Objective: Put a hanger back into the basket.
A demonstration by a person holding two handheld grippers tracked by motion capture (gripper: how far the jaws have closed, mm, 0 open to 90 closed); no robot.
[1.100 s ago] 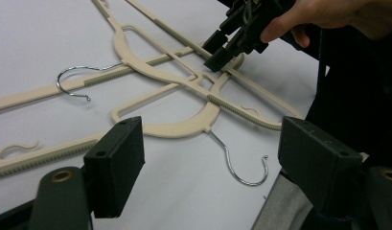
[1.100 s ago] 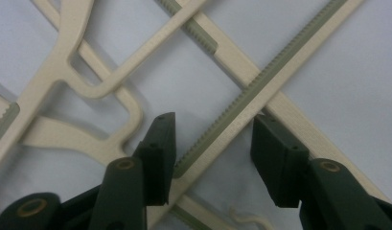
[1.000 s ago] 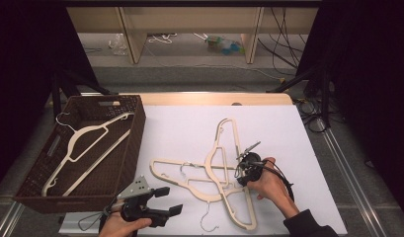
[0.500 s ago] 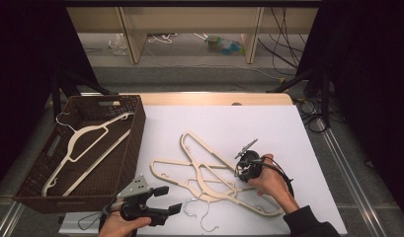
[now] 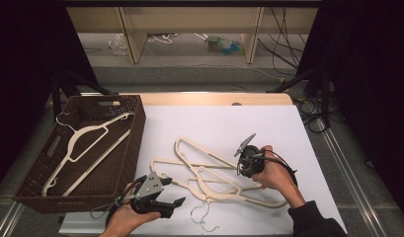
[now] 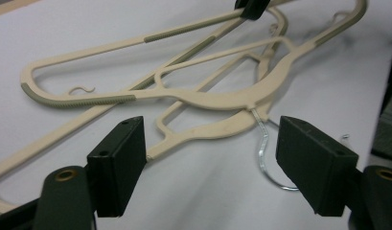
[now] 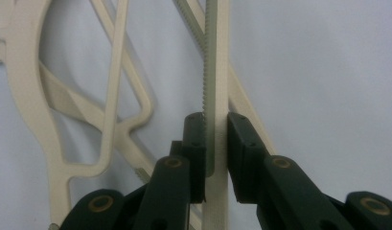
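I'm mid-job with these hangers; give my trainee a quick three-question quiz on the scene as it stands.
1. True or false: the right gripper is shut on a bar of a cream plastic hanger.
2. How many cream hangers lie in the dark brown woven basket? A) none B) one C) three
3. What bare metal part lies between the open left gripper's jaws?

Key: 1 true. 2 B, the basket hanger. 3 the silver wire hook of a hanger on the white table.
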